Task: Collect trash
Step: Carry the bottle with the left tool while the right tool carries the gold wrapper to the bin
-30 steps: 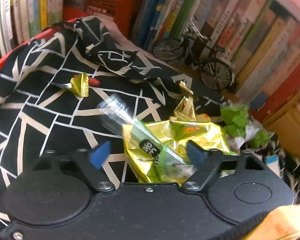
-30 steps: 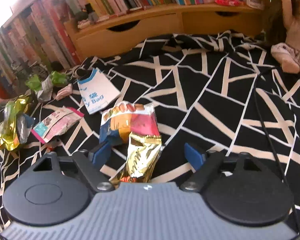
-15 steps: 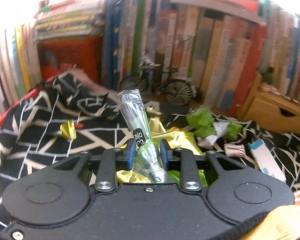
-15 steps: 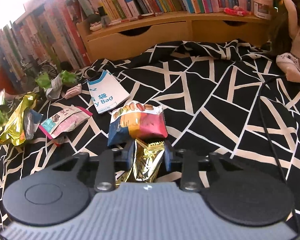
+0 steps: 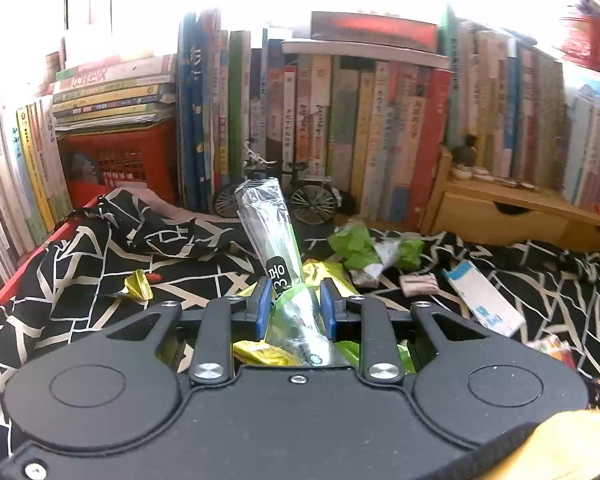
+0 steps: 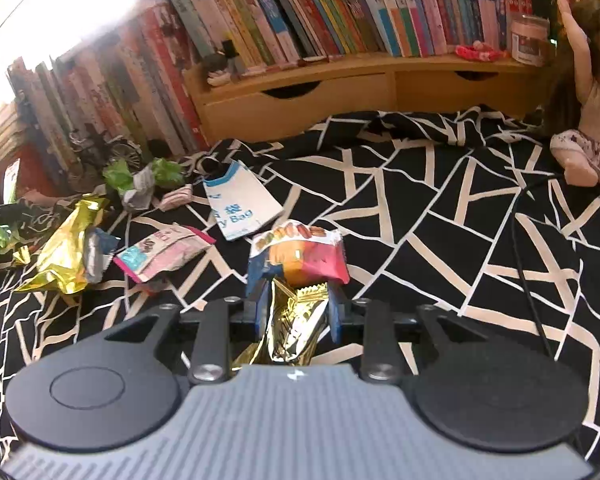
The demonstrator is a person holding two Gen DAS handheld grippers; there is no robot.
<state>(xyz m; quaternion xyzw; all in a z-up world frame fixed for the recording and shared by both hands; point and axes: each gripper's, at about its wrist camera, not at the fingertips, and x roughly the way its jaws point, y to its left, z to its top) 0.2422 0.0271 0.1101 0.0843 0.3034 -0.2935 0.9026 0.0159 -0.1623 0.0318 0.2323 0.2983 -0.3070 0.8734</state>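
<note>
My left gripper (image 5: 295, 304) is shut on a clear plastic wrapper (image 5: 270, 232) with green tint and a black label, held upright above a gold foil bag (image 5: 256, 348) on the black-and-white cloth (image 5: 80, 280). My right gripper (image 6: 300, 306) is shut on the gold inner end of a red, orange and blue snack wrapper (image 6: 300, 252), lifted off the cloth (image 6: 440, 240). More trash lies on the cloth: a gold foil bag (image 6: 66, 248), a pink wrapper (image 6: 162, 250), a white and blue bag (image 6: 240, 204), green crumpled paper (image 6: 140, 178).
Rows of books (image 5: 360, 120) line the back, with a toy bicycle (image 5: 284, 196) and a red crate (image 5: 116, 160) in front. A wooden drawer shelf (image 6: 340, 92) stands behind the cloth. A doll (image 6: 588, 92) sits at the far right, and a black cable (image 6: 528, 272) crosses the cloth.
Both grippers went from open to shut on their wrappers and lifted. The left one tilted up with the clear wrapper; the right one raised the snack wrapper off the cloth.
</note>
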